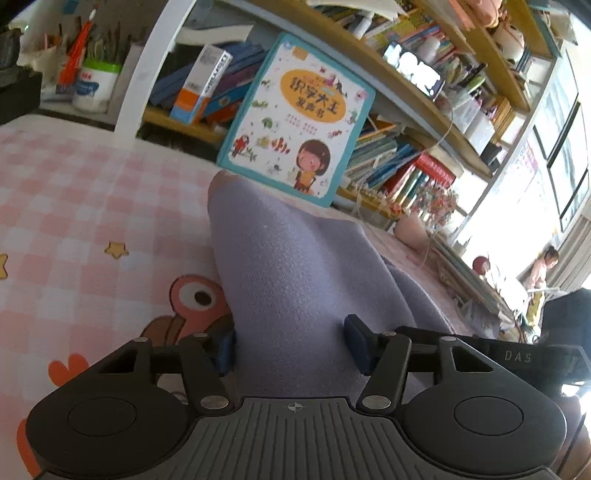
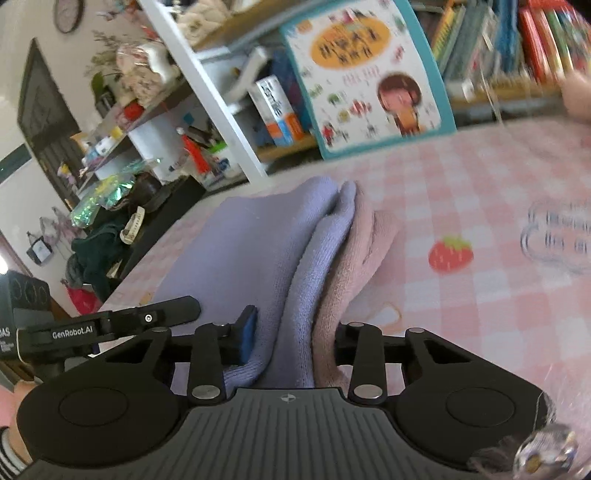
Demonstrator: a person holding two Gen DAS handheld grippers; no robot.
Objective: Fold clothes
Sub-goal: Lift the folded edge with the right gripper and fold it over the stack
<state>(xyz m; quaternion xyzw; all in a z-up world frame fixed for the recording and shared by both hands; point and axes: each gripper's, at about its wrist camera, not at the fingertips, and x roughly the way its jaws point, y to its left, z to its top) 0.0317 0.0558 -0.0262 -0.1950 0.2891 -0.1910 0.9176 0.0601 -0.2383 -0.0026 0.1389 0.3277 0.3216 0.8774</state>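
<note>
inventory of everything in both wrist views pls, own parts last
lilac garment: 1, lilac, pinkish inner layer, bunched on the cloth between both tools
checked cloth: 1, pink and white with cartoon prints, covering the surface
picture book: 1, teal-edged, white cover, leaning on the shelves
bookshelf: 1, wooden, crammed with books, behind the surface
wall clock: 1, dark rim, top left in right view
left tool: 1, black, blue pads, fabric between the pads
right tool: 1, black, closed on the folded edge
</note>
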